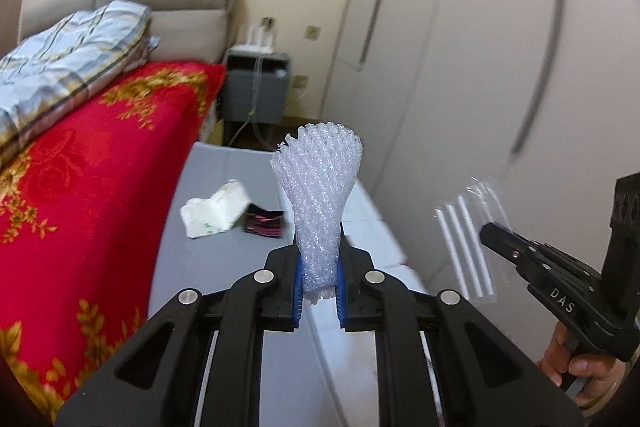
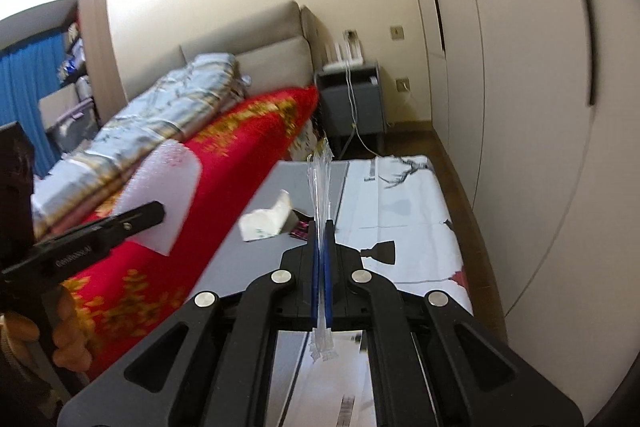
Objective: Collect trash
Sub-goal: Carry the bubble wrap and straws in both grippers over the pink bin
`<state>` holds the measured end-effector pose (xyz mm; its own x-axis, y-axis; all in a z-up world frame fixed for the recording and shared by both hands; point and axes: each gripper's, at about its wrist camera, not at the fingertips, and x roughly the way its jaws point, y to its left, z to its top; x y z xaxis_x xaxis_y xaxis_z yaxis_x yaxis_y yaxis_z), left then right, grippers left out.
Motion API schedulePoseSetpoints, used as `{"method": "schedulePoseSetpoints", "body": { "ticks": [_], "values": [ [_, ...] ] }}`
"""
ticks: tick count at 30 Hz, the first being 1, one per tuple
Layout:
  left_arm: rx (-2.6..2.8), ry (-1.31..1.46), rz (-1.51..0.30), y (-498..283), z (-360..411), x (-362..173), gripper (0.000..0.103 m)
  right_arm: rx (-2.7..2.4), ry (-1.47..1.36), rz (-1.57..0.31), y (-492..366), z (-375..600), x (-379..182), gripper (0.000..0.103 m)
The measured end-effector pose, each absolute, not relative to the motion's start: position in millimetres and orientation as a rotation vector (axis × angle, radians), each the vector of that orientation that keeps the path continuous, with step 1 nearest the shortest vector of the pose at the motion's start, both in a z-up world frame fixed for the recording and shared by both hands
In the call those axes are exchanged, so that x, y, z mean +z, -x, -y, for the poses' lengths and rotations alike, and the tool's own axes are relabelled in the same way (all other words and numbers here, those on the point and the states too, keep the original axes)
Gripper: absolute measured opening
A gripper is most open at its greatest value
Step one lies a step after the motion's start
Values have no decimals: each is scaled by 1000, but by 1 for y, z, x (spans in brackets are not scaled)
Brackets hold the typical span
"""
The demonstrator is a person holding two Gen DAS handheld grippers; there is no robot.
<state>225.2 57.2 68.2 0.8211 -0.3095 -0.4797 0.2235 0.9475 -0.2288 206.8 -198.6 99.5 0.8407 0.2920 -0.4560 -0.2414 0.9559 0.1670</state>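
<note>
My left gripper (image 1: 319, 259) is shut on a white foam net sleeve (image 1: 320, 187) that stands up between its blue pads; it also shows in the right wrist view (image 2: 160, 199). My right gripper (image 2: 320, 227) is shut on a clear plastic wrapper with white straws (image 2: 319, 183), seen edge-on; the wrapper shows flat in the left wrist view (image 1: 468, 243), held by the right gripper (image 1: 490, 233). A crumpled white tissue pack (image 1: 214, 213) and a dark pink-striped wrapper (image 1: 264, 223) lie on the grey table (image 1: 224, 267) ahead, below both grippers.
A bed with a red floral blanket (image 1: 80, 187) and a folded plaid quilt (image 1: 68, 67) runs along the left. A white printed cloth (image 2: 400, 211) covers the table's right part. A grey nightstand (image 1: 256, 87) stands at the far end. White wardrobe doors (image 1: 480, 67) line the right.
</note>
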Motion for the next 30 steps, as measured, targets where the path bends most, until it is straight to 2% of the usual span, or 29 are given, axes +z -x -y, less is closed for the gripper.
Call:
{"method": "schedulePoseSetpoints", "body": {
  "ticks": [5, 12, 20, 30],
  "values": [
    [-363, 153, -519, -154, -23, 85, 12, 261, -121, -473, -138, 221, 125, 2],
    [-497, 141, -570, -90, 34, 68, 12, 158, -110, -484, -43, 268, 126, 2],
    [-606, 101, -610, -55, 94, 35, 12, 0, -114, -539, 28, 320, 87, 2],
    [-620, 53, -680, -56, 127, -2, 12, -100, -149, -636, 34, 352, 29, 3]
  ]
}}
